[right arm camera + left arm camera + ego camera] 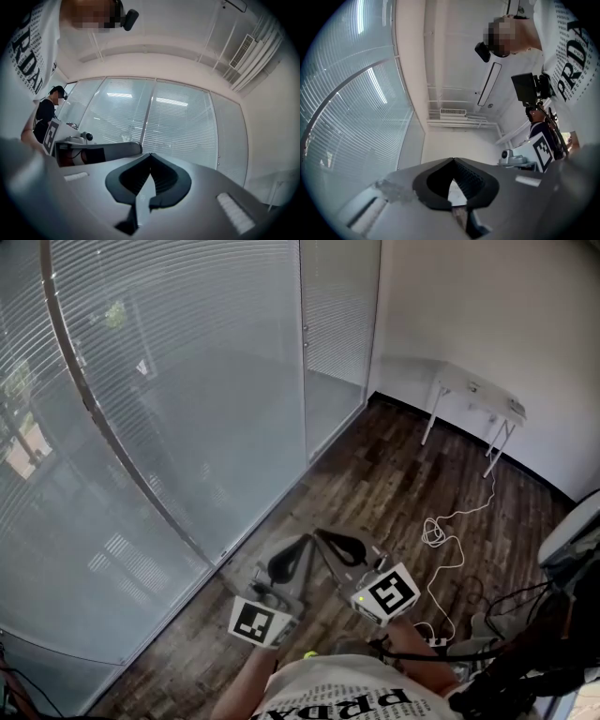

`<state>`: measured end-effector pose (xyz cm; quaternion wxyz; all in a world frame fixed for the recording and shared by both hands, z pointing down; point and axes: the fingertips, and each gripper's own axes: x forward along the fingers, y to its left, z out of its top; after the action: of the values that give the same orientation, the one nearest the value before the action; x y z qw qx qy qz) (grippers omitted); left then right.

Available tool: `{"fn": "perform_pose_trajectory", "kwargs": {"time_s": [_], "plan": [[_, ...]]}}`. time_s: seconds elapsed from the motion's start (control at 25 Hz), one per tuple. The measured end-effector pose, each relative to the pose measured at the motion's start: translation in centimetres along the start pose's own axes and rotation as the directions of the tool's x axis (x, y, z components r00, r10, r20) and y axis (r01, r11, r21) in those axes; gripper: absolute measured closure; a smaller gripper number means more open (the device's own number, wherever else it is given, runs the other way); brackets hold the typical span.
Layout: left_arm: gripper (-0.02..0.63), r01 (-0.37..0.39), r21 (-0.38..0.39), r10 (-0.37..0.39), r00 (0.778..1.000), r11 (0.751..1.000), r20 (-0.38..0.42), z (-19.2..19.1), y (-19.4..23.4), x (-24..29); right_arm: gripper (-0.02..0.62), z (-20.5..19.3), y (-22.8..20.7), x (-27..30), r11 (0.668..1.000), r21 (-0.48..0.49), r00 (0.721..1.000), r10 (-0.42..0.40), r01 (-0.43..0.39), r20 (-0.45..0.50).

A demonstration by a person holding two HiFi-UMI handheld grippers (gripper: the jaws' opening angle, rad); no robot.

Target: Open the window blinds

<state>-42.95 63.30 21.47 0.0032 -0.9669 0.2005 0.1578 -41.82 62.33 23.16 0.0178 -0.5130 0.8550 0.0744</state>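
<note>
While they are held side by side, the left gripper (289, 557) and right gripper (339, 545) are seen with jaws closed on nothing. The window blinds (187, 381) are found lowered across the glass, apart from both.

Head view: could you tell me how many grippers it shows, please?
2: the left gripper at lower centre, the right gripper just right of it, their tips close together. None seems hidden.

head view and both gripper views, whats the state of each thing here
window blinds, lowered, covering the glass
left gripper, jaws together, nothing between them
right gripper, jaws together, nothing between them
white table, upright by the wall
white cable, loose on the floor, partly looped
</note>
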Motion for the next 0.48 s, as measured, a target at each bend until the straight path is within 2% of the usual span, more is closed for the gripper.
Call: {"fn": "perform_pose_trajectory", "kwargs": {"time_s": [0.08,0.28,0.48], "plan": [[0.614,-0.001,-0.004,0.001,1.0,1.0,-0.007,-0.2,0.1,0.3,0.588,-0.5,-0.3,0.1,1.0,-0.001,1.0,0.008,-0.008,-0.029],[0.614,0.004,-0.011,-0.004,1.0,1.0,-0.02,-1.3,0.2,1.7,0.588,-2.5,-0.2,0.9,0.992,-0.087,0.99,0.083,-0.093,-0.11],[0.614,-0.016,0.0,0.016,0.999,1.0,-0.051,-2.5,1.8,3.8,0.588,-3.3,-2.4,2.2,0.992,-0.065,0.991,0.103,-0.109,-0.081]]}}
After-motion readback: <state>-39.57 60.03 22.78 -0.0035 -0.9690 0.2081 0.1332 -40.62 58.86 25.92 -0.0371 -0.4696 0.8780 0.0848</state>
